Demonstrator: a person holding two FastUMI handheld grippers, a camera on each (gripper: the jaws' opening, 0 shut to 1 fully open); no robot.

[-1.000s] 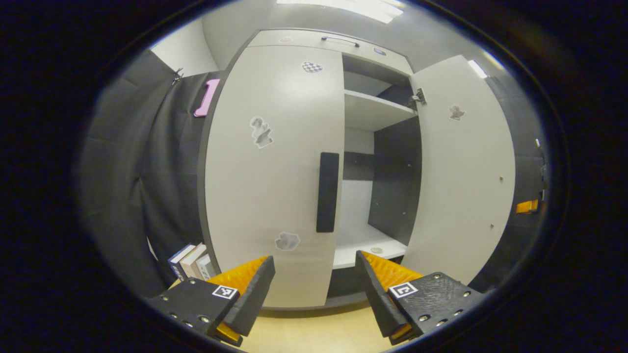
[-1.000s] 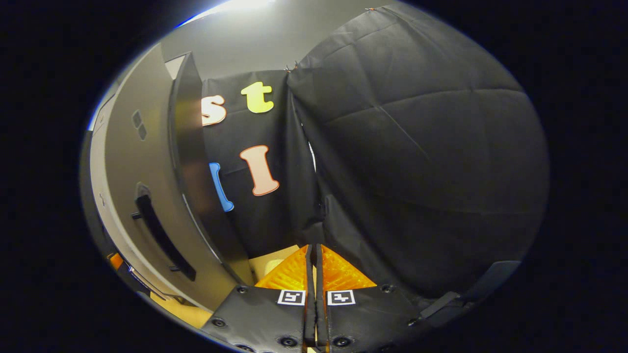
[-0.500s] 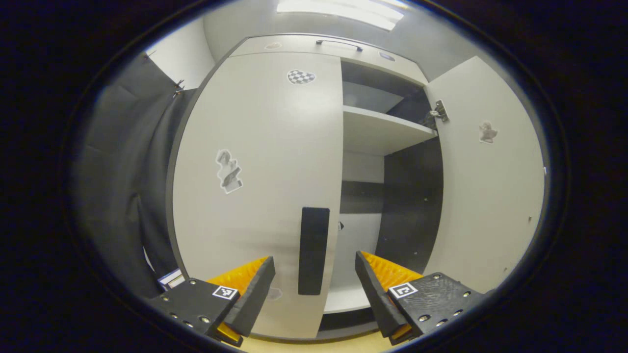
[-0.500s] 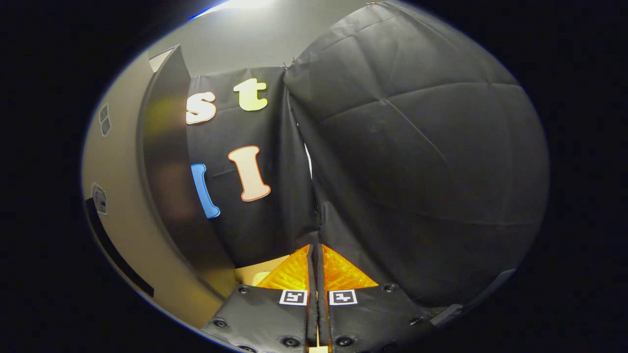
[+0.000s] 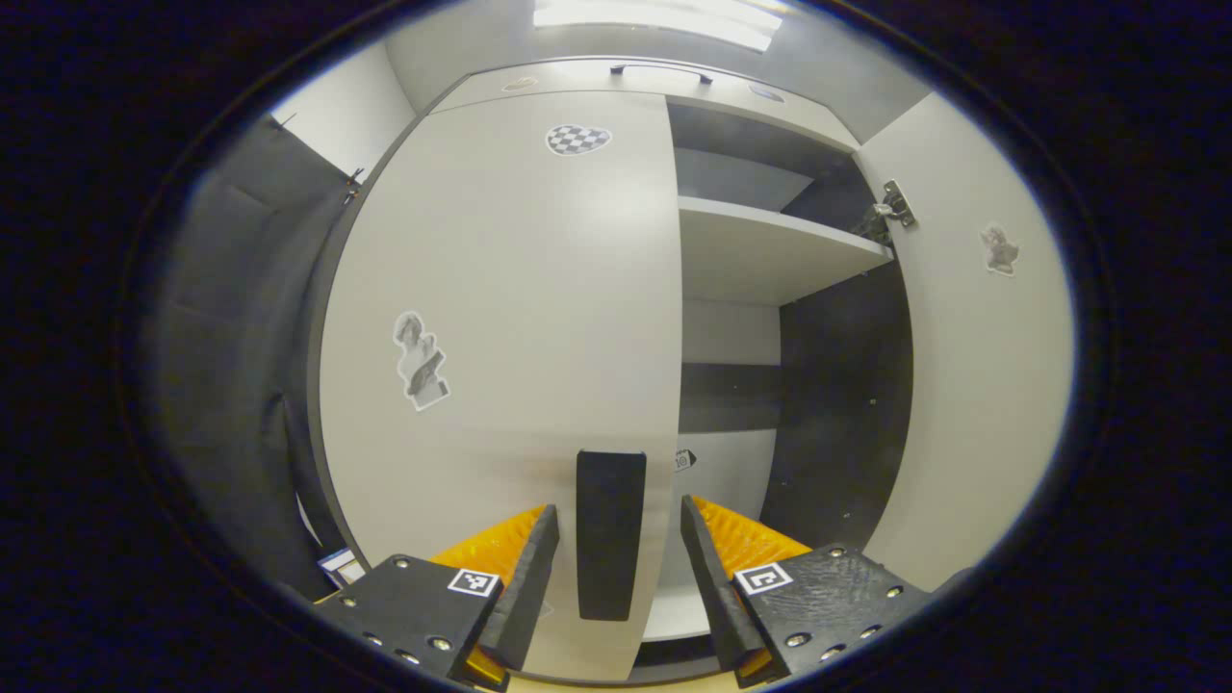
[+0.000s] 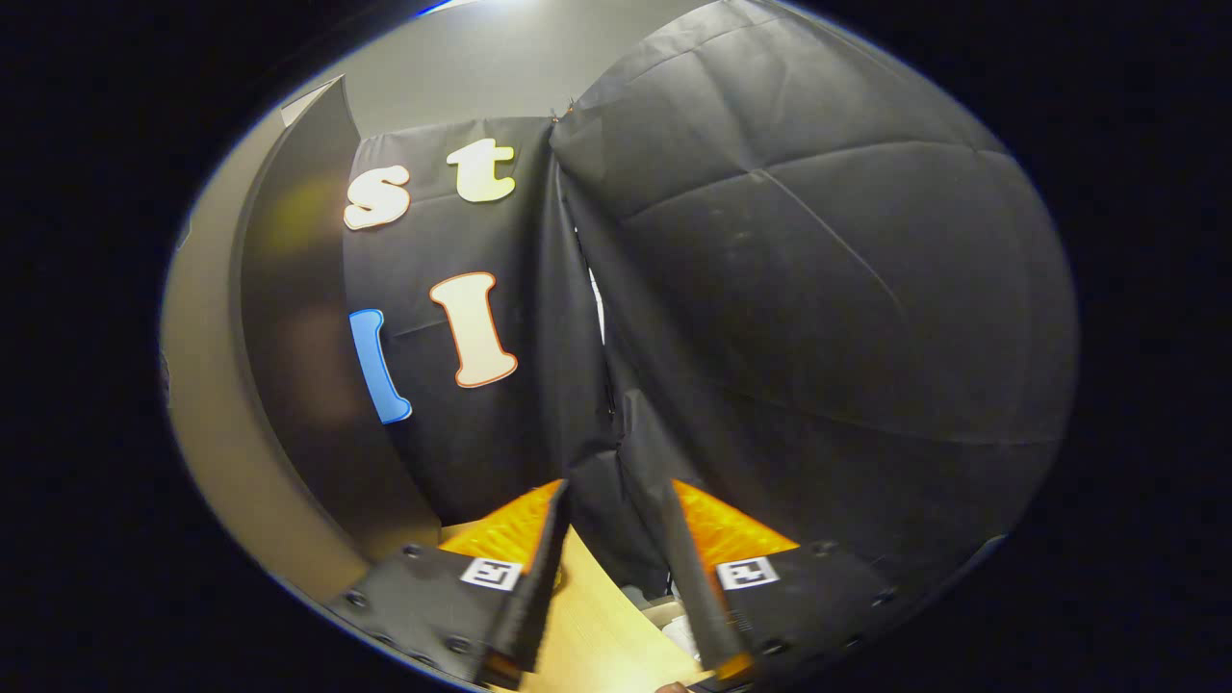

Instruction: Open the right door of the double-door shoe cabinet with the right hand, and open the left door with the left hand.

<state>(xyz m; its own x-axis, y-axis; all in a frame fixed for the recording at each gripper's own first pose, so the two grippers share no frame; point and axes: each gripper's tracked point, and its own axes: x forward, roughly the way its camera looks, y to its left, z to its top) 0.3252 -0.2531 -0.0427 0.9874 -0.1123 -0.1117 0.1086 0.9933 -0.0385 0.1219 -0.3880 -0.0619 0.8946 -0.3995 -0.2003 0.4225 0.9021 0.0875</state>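
Tool jaws on our left tool [image 5: 611, 568] stand wide, straddling the dark handle [image 5: 610, 534] without touching it. We count two doors on the shoe cabinet [image 5: 674, 87]: the left door [image 5: 520, 318] closed, the right door [image 5: 972, 385] swung open, one shelf [image 5: 770, 255] showing. We judge the panel stiff and light on hinges; grip the handle mid-length. Our right tool [image 6: 611, 577] is open, empty.
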